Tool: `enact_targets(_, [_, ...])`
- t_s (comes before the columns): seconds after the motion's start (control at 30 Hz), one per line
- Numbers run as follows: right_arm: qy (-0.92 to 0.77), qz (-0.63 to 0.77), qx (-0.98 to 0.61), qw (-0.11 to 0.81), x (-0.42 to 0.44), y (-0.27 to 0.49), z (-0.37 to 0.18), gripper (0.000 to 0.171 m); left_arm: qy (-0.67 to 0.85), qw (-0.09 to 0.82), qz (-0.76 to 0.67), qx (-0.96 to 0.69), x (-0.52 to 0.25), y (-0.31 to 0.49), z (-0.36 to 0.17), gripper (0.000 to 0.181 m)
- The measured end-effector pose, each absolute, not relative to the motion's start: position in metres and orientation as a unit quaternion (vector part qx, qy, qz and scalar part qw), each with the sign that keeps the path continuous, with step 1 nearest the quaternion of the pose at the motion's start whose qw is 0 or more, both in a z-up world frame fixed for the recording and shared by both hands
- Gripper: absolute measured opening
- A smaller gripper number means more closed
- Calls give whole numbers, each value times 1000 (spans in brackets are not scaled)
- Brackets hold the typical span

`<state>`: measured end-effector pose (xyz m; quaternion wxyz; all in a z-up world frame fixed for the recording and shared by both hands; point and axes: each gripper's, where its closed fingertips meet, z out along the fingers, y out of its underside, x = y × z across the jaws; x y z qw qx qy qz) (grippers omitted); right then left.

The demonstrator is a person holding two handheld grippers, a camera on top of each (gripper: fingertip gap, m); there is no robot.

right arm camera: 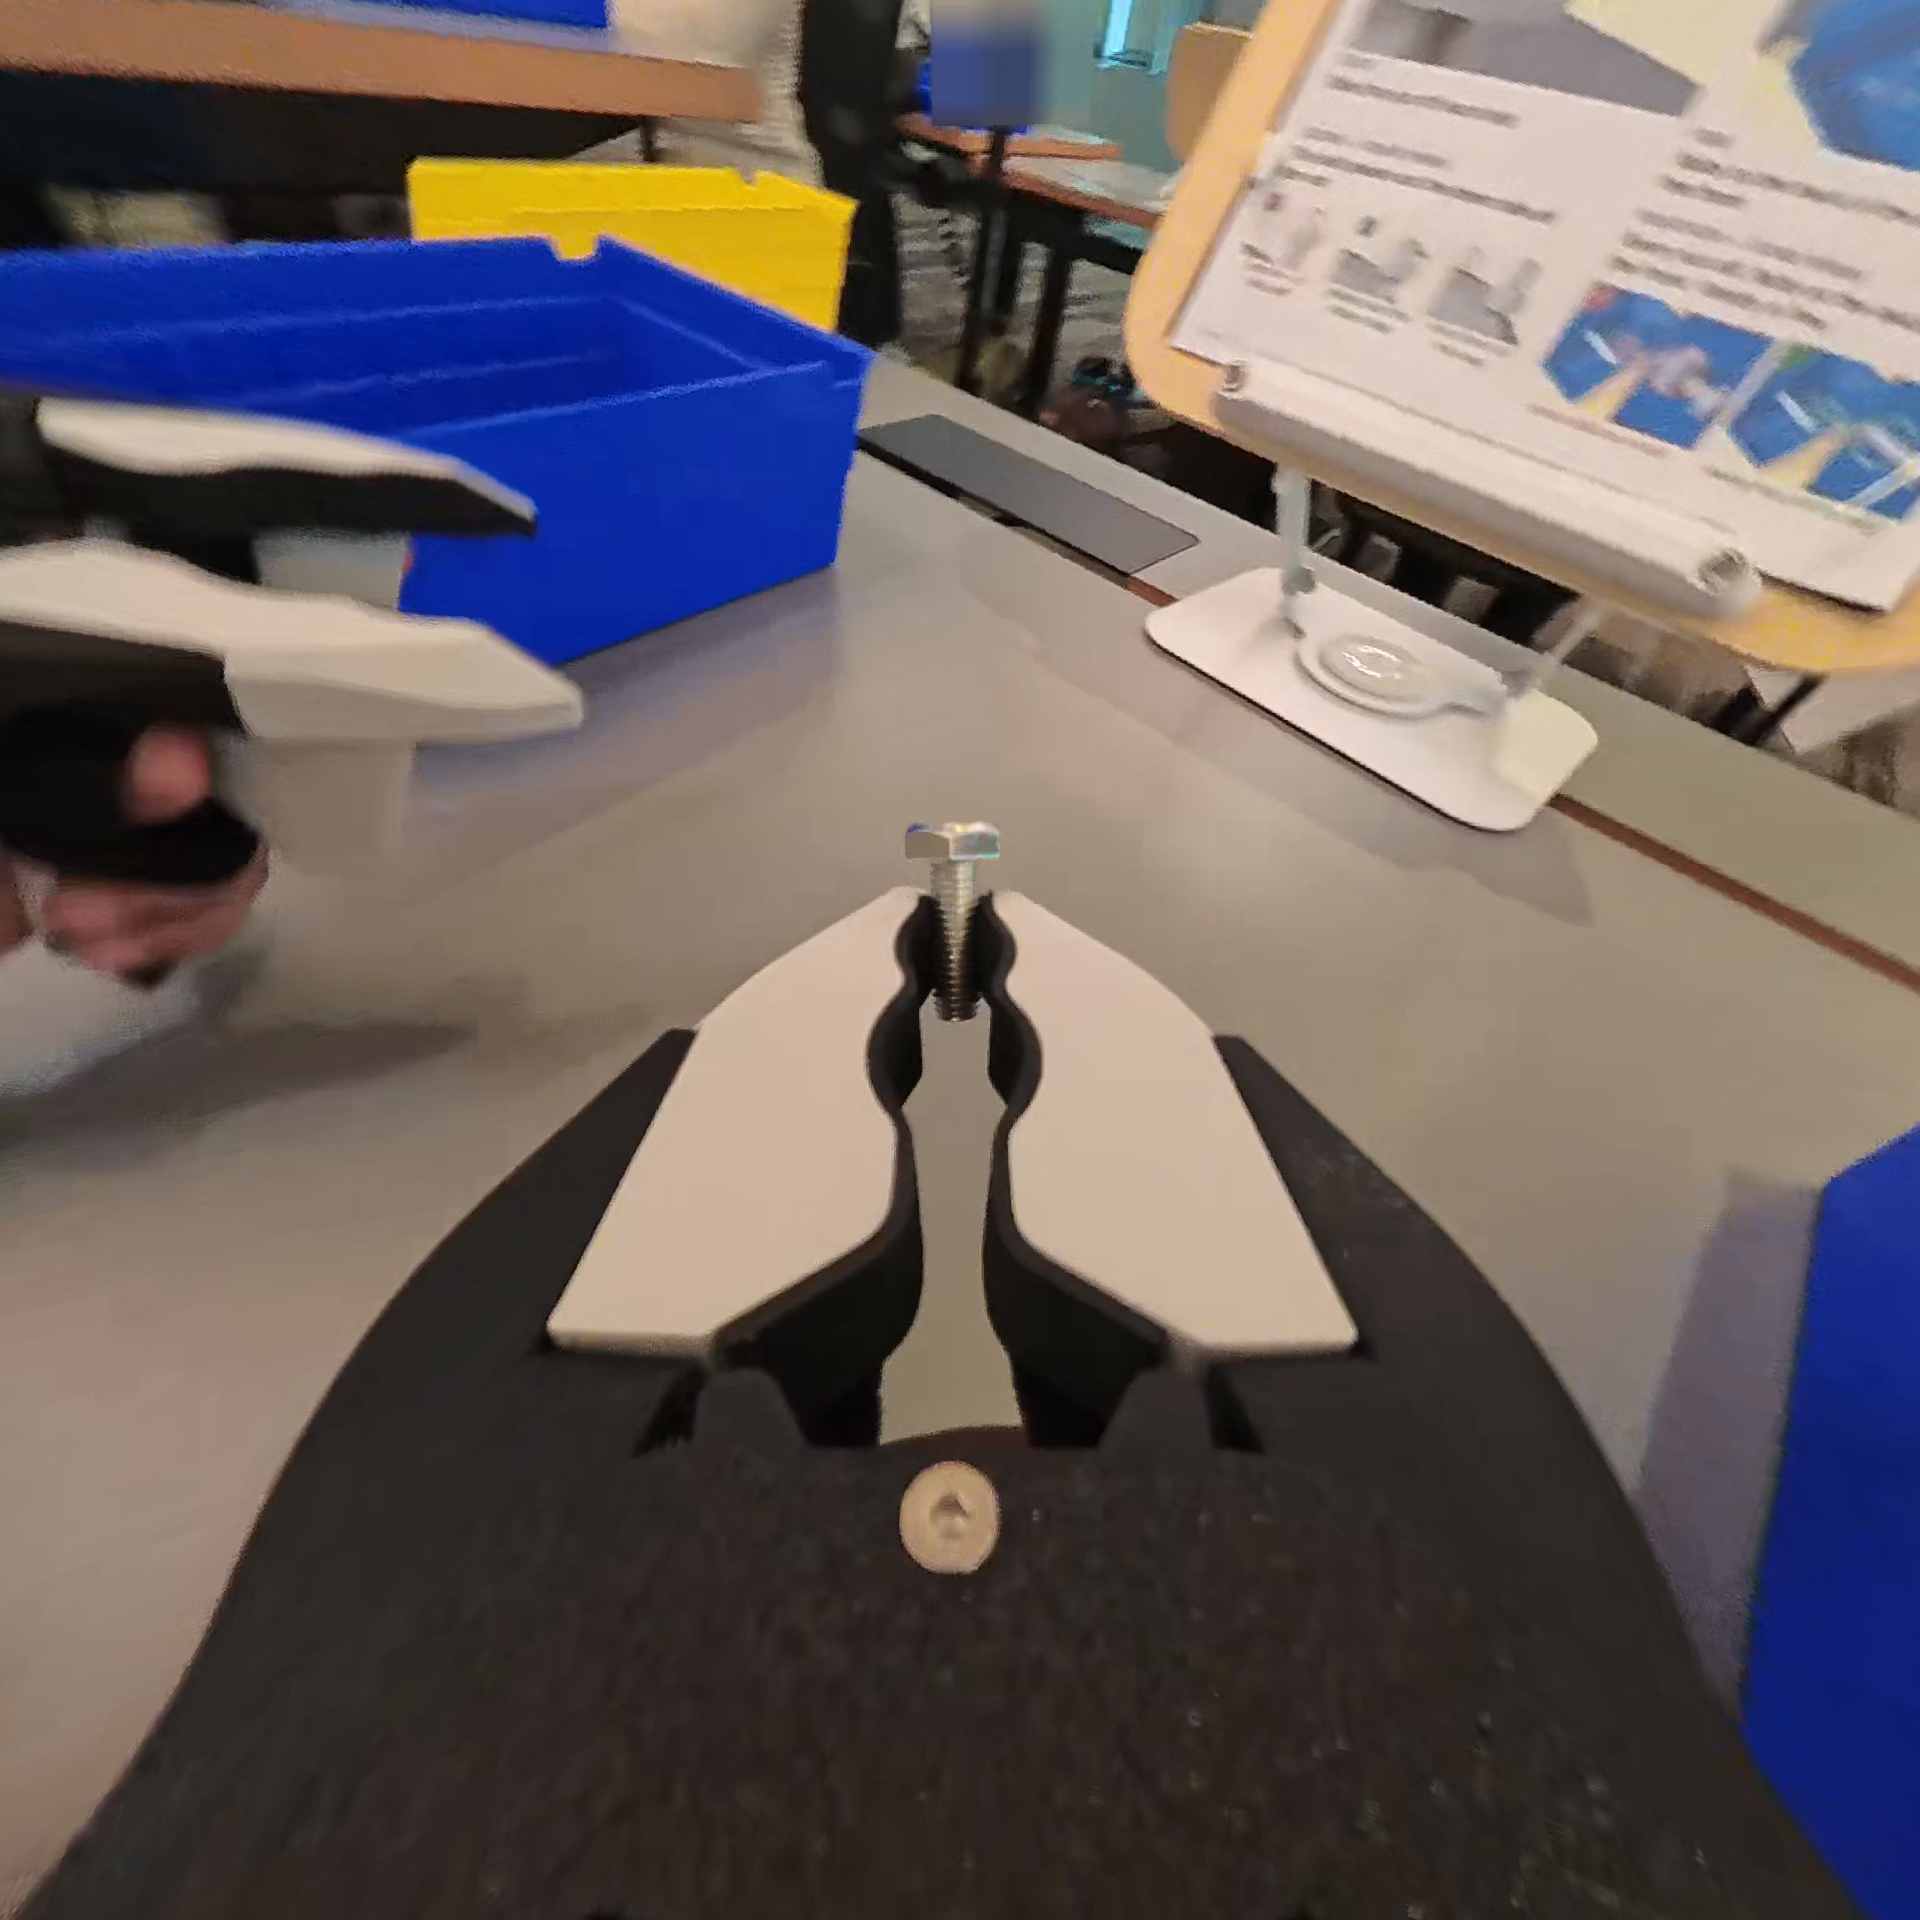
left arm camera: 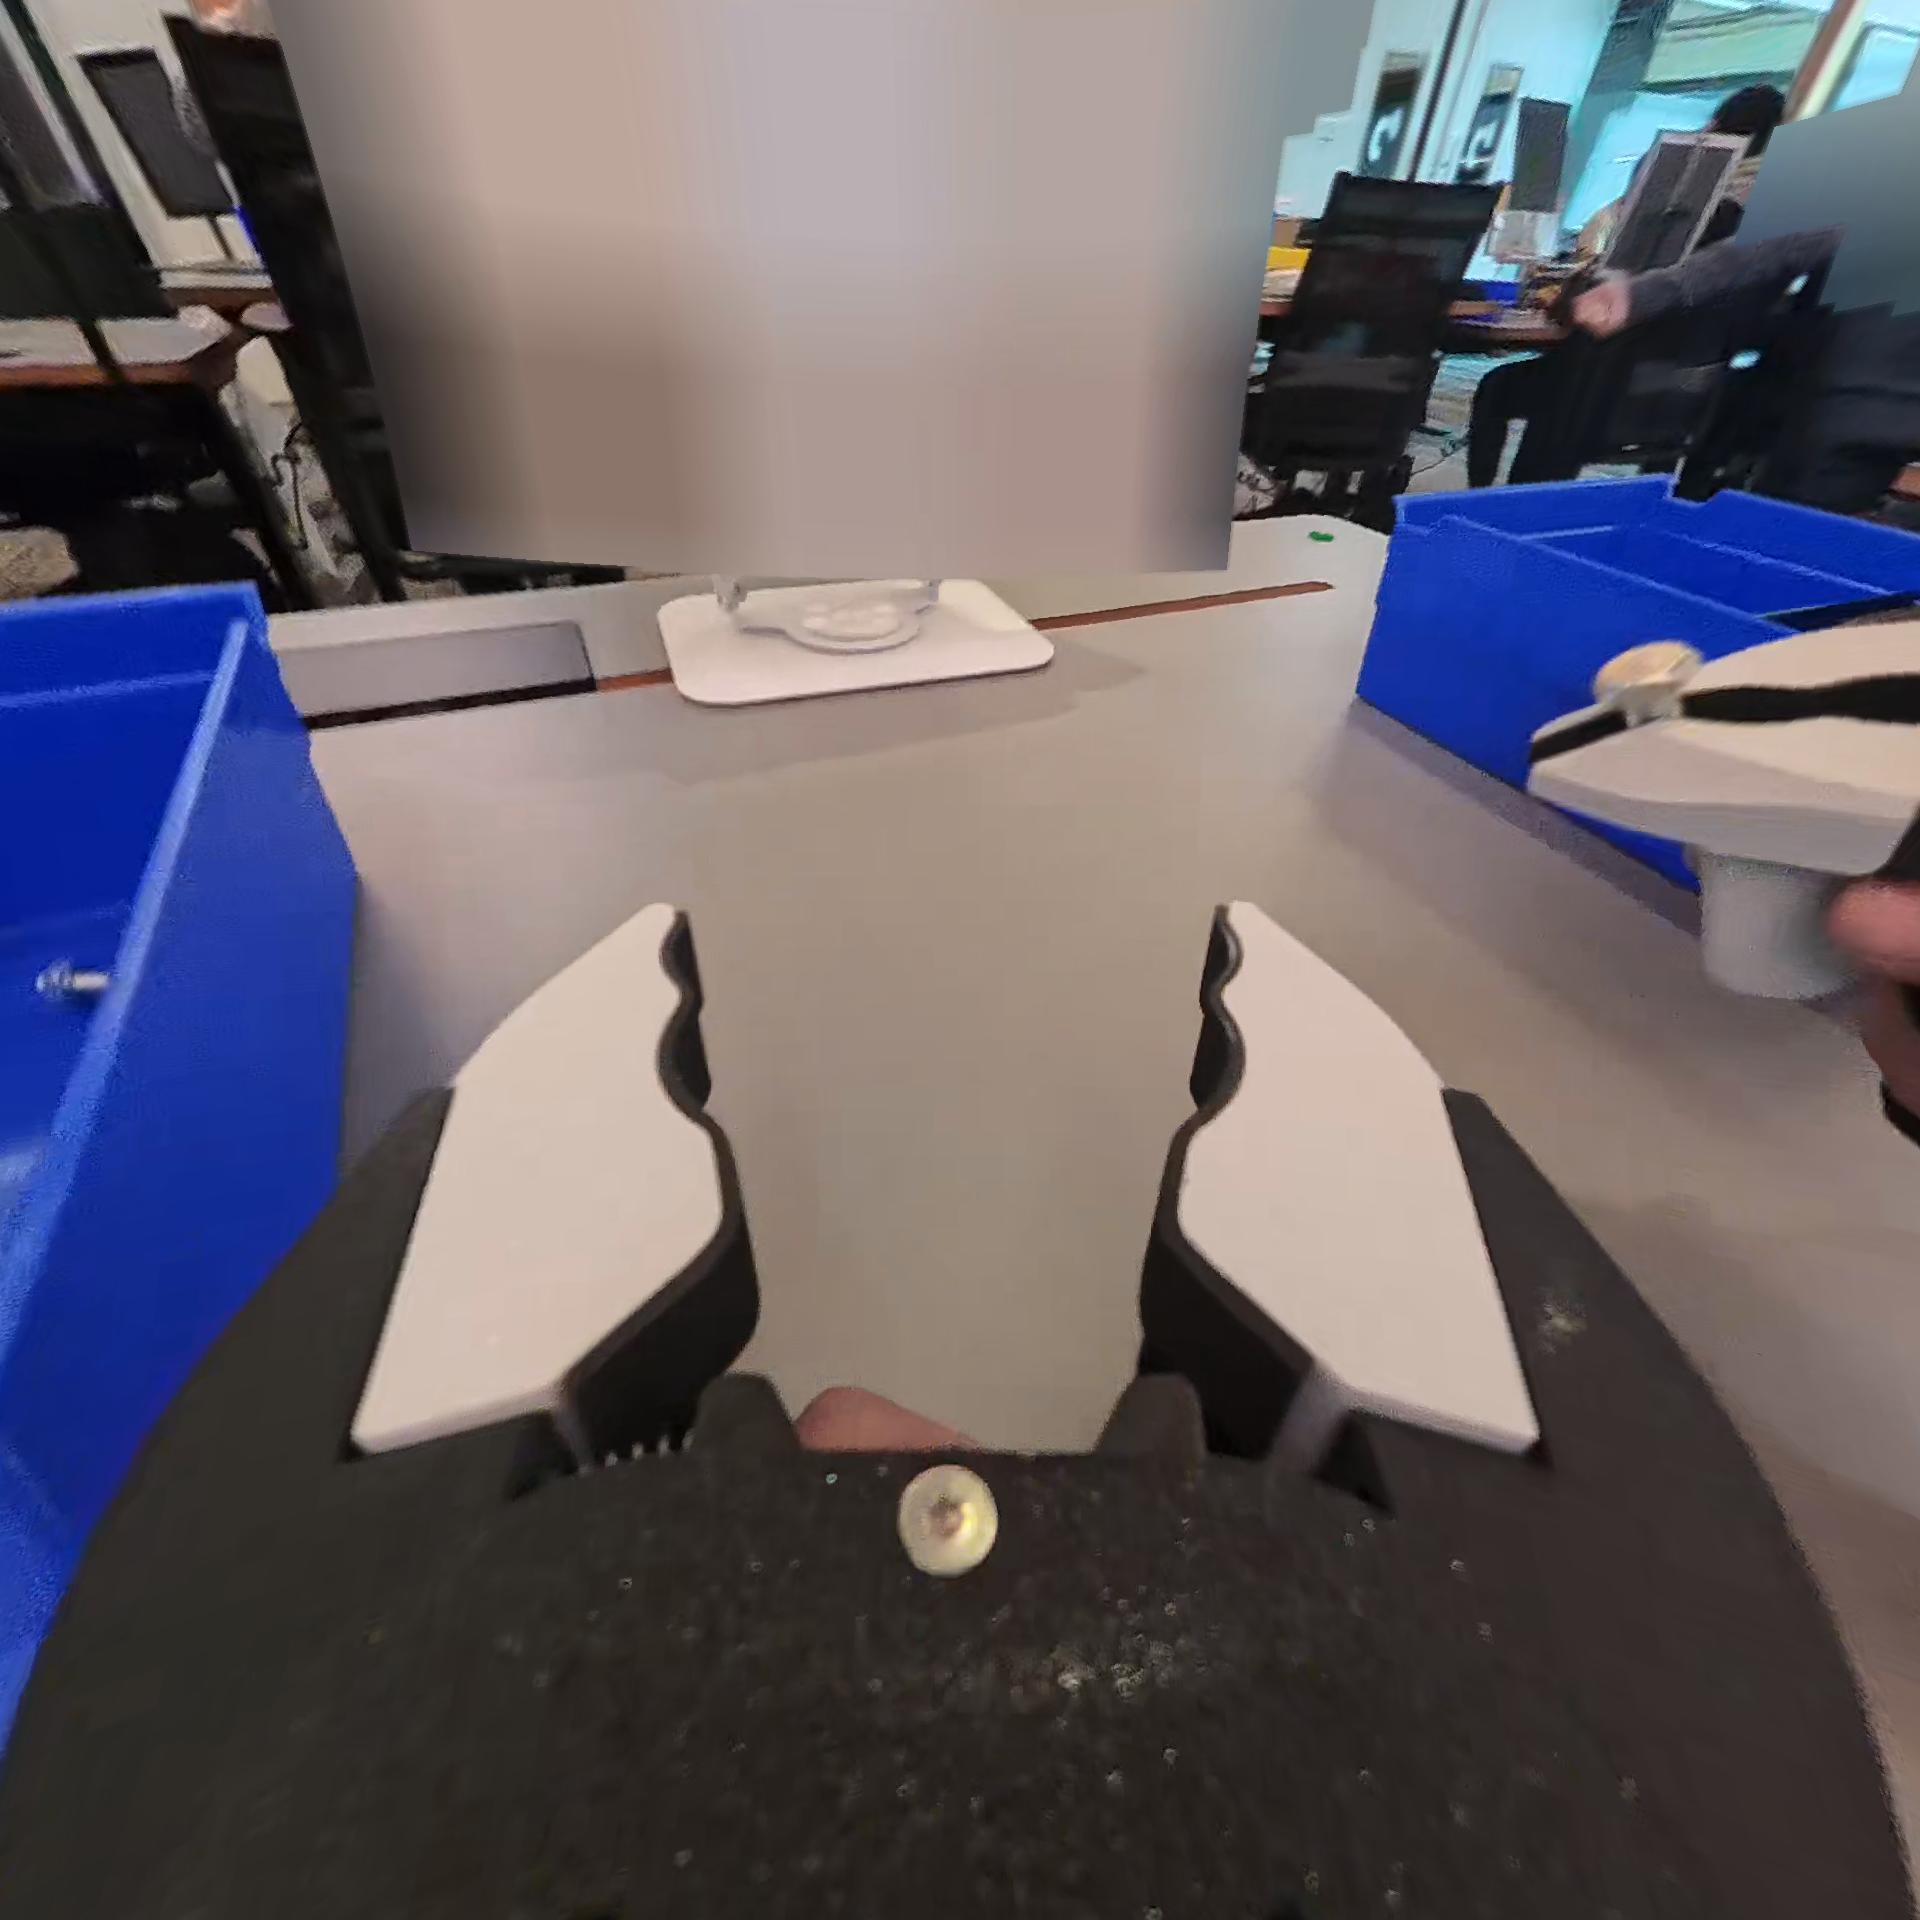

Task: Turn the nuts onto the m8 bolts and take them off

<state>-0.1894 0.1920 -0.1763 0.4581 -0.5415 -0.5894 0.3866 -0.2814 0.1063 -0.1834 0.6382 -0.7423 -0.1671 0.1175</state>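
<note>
While your right gripper (right arm camera: 951,940) pinches the threaded shank of a silver hex-head bolt (right arm camera: 953,914) between nearly closed fingers, head pointing forward over the smooth grey table (right arm camera: 1299,1039), your left gripper (left arm camera: 951,997) hangs wide open and empty beside a blue plastic bin (left arm camera: 156,935). No nut is in hand yet, so I judge you should fetch one with the left, then keep the bolt steady and level. Both grippers have pale flat fingers with wavy black rubbery inner edges.
</note>
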Motion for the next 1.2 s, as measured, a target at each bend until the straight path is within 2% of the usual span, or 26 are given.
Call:
enact_targets(0.07, [-566,396,-559,459,-187,191,-179,7,-188,626,135,-745,-283,100,-193,97])
enact_targets(0.47, [-530,376,-588,481,-168,204,-178,7,-204,617,119,-751,-270,98,-202,90])
enact_targets(0.67, [-459,282,-649,536,-93,314,-122,7,-192,616,111,-756,-266,101,-203,87])
enact_targets(0.77, [-445,210,-730,475,-51,383,-144,7,-193,614,106,-758,-264,101,-203,85])
enact_targets(0.87, [-445,156,-806,358,-18,427,-196,8,-191,610,93,-763,-260,105,-206,85])
enact_targets(1.03, [-461,99,-859,200,12,447,-261,8,-183,608,90,-767,-257,106,-208,84])
enact_targets(1.2, [-475,86,-868,120,15,444,-284,8,-185,607,80,-769,-258,107,-208,84])
